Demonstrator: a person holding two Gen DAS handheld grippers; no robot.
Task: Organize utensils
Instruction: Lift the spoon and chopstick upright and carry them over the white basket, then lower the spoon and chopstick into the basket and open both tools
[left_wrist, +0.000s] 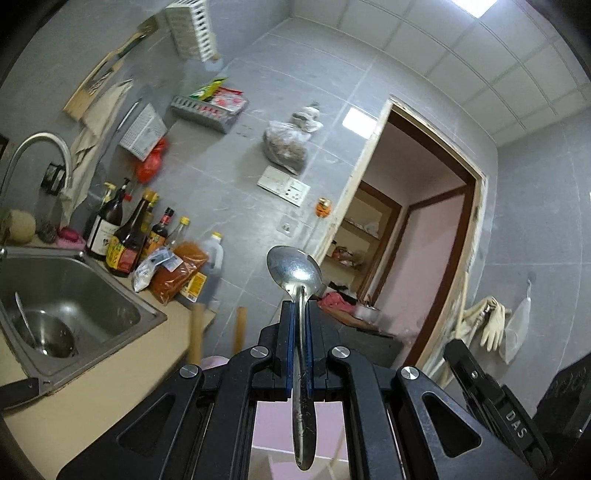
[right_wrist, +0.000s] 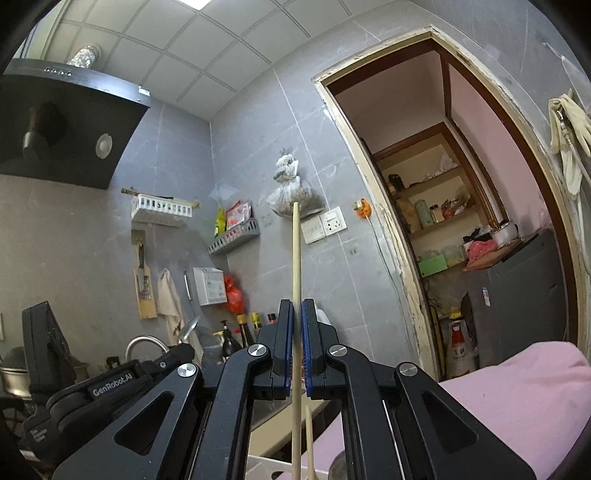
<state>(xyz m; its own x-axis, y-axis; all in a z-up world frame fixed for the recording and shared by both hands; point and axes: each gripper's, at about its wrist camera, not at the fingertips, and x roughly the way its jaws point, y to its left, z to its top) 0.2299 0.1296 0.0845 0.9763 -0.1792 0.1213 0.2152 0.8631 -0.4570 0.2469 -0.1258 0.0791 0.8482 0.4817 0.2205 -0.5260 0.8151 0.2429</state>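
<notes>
Gripping a metal spoon (left_wrist: 300, 295) by its handle, the left gripper (left_wrist: 299, 314) appears in the left wrist view with its blue-padded jaws pressed together on the shaft; the bowl rises above the fingertips and the handle end hangs below them. The steel sink (left_wrist: 74, 295) serves as landmark: it lies left of the spoon, with a ladle-like utensil resting inside a steel bowl (left_wrist: 48, 332) in its basin. Sauce bottles (left_wrist: 125, 236) stand on the counter just right of and behind the sink. A doorway (left_wrist: 417, 236) opens well right of the sink, beyond the spoon. The right gripper's body (left_wrist: 491, 398) shows at the lower right edge.

Right wrist view: the right gripper (right_wrist: 297, 317) is closed on a wooden chopstick (right_wrist: 296, 258), held upright and passing between the pads. A second chopstick (right_wrist: 309, 443) shows below the jaws; whether the pads also clamp it cannot be told. The sink's faucet (right_wrist: 146, 341) lies lower left of the chopstick, behind the left gripper's body (right_wrist: 110, 384).
</notes>
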